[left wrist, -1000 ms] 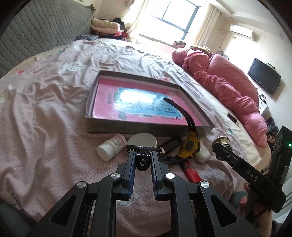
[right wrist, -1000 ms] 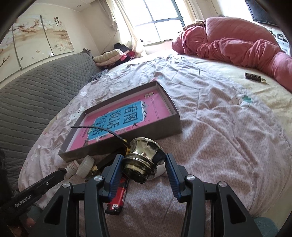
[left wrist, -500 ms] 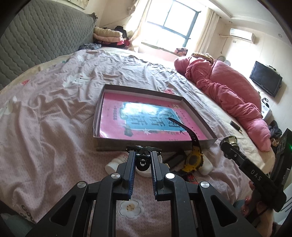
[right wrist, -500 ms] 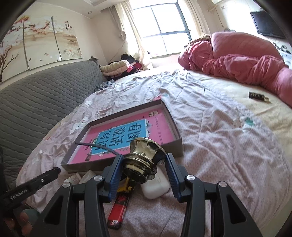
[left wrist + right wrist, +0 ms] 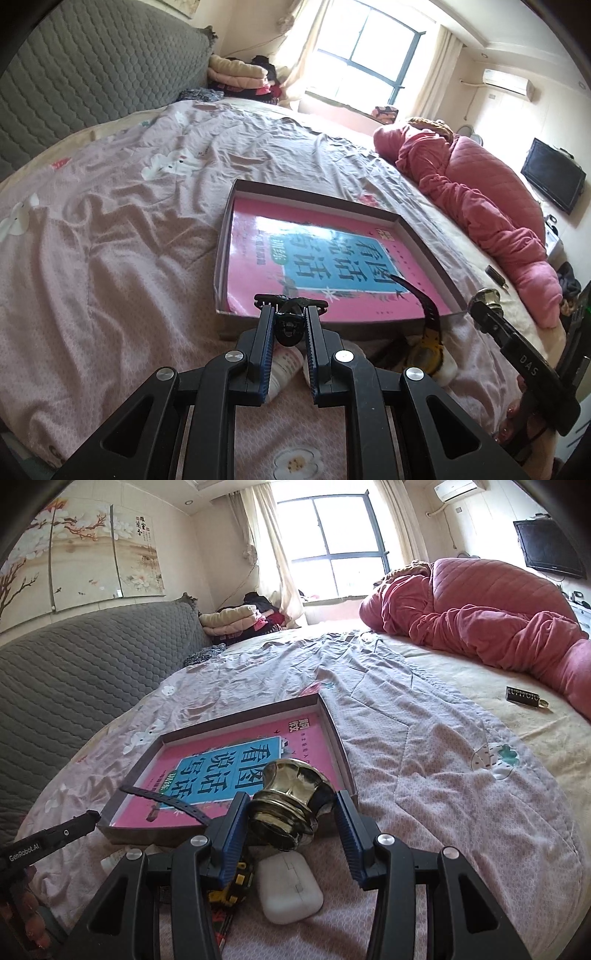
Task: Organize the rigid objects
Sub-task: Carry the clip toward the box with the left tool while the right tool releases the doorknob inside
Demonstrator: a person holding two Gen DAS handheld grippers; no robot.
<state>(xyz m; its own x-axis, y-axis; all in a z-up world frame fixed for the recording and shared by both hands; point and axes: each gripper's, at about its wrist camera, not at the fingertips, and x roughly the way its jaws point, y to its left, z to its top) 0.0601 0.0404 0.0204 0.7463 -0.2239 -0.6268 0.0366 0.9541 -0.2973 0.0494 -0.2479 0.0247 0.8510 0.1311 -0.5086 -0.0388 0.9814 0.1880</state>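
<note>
My left gripper (image 5: 290, 314) is shut on a small black clip (image 5: 290, 325), held just above the near rim of the shallow grey box (image 5: 225, 236) with a pink and blue book (image 5: 314, 266) inside. My right gripper (image 5: 288, 808) is shut on a brass door knob (image 5: 291, 797), held above the box's near right corner (image 5: 347, 775). The right gripper with the knob also shows in the left wrist view (image 5: 487, 299). On the bedspread in front of the box lie a yellow and black watch (image 5: 428, 350), a white pill bottle (image 5: 282, 373), a white earbud case (image 5: 288, 890) and a red lighter (image 5: 221, 919).
The pink bedspread (image 5: 110, 258) is wrinkled around the box. A heaped pink quilt (image 5: 480, 620) lies at the right. A small dark tag (image 5: 524, 698) lies on the yellow sheet. A grey padded headboard (image 5: 74, 672) runs along the left.
Both grippers have risen and moved forward toward the box, each holding its object. The loose things on the bed have dropped lower in both views.
</note>
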